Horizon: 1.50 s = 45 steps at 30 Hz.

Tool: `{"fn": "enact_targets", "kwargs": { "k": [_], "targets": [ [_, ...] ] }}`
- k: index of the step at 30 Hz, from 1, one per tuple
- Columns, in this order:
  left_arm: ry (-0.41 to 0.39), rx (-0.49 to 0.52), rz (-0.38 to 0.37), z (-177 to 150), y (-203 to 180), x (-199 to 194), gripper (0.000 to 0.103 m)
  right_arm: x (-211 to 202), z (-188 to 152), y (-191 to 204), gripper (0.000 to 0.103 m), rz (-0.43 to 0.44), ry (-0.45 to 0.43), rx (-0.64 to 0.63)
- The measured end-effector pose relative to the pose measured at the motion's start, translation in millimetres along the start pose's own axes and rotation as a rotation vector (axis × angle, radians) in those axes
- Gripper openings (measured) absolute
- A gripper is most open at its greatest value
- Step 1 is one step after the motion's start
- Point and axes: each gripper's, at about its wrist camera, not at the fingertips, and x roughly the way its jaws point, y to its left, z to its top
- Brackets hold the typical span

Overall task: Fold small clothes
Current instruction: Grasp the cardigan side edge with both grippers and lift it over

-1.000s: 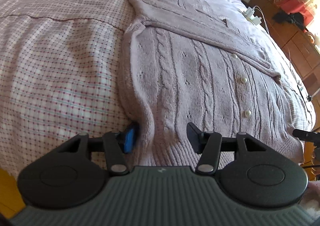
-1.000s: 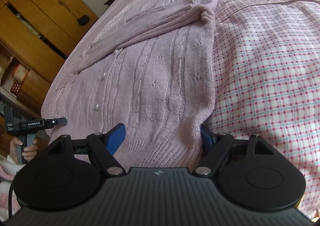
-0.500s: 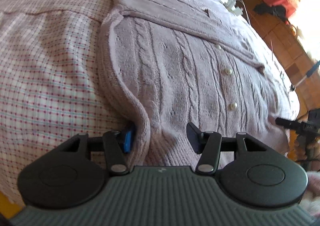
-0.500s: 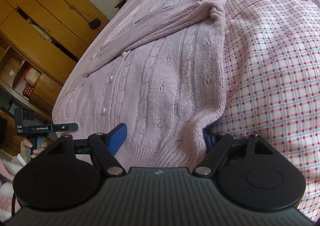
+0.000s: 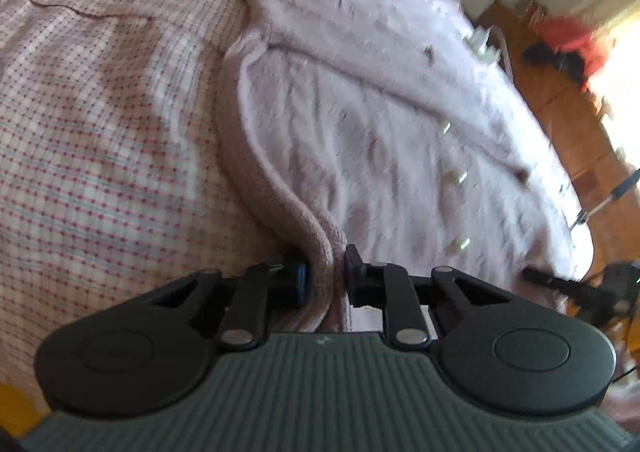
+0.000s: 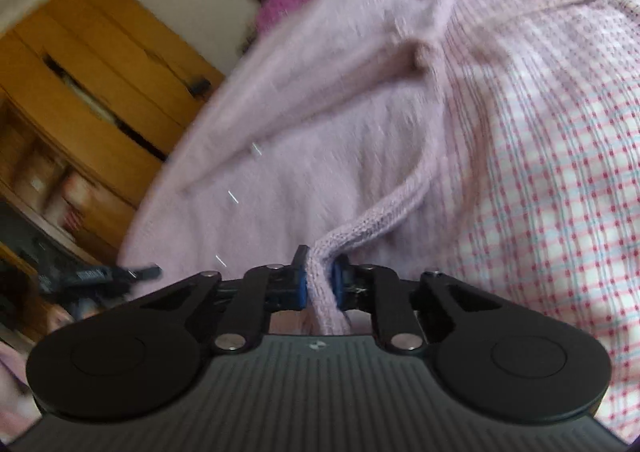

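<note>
Left wrist view: we find the left gripper (image 5: 326, 278) with its jaws just closed onto the bottom hem corner of the pale lilac cable-knit cardigan with pearl buttons (image 5: 360, 156); knit fills the narrow gap between the pads.
Right wrist view: we find the right gripper (image 6: 320, 284) likewise just closed, pinching the opposite hem corner of the same cardigan (image 6: 304, 172); a ridge of knit rises from the pads.
Garment position: we see it lying flat, front up, on the pink-and-white checked bedspread (image 5: 100, 156), sleeves already laid across the chest.
Long axis: we judge it runs from the hem at the grippers away toward the folded sleeves and collar, straight ahead of both hands.
Nearer hand: we judge neither; each holds its own corner at the near end.
Coming move: we judge the hem must be carried up and forward over the body toward the shoulders.
Edges: right view shows the bed falling away on the cardigan's far side toward a wooden wardrobe (image 6: 100, 92); left view shows wooden furniture (image 5: 560, 112) beyond that same side.
Open room: we see bare bedspread (image 6: 540, 192) beside the garment and beyond the collar; both views are blurred.
</note>
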Motion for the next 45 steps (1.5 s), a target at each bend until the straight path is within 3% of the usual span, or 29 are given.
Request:
{"fn": "enact_targets", "kwargs": {
  "k": [4,10,17,21,26,31,34,40,45],
  "targets": [
    [-0.078,-0.041,-0.092,10,-9,-12,0.019,-6,9,8,0.012,0.044,-0.081,-0.027],
    [-0.213,-0.088,-0.168,25,-28,-21,0.017,-3,29,15,0.011,0.104,-0.183,-0.026],
    [-0.347,-0.158,-0.172,44,-35,-30,0.017,-2,66,17,0.011,0.172,-0.334,0.002],
    [-0.42,-0.188,-0.179,65,-36,-31,0.017,5,95,17,0.011,0.158,-0.427,0.028],
    [-0.507,-0.157,-0.139,99,-47,-27,0.017,34,133,4,0.011,0.112,-0.495,0.084],
    [-0.476,-0.171,-0.108,136,-40,7,0.017,79,155,-13,0.011,-0.029,-0.48,0.118],
    [-0.451,-0.12,-0.004,148,-39,34,0.017,103,160,-26,0.011,-0.114,-0.452,0.136],
    [-0.37,-0.003,0.165,149,-28,79,0.017,139,161,-54,0.012,-0.248,-0.375,0.162],
    [-0.333,0.031,0.206,143,-13,96,0.019,151,159,-62,0.012,-0.267,-0.368,0.121]
  ]
}}
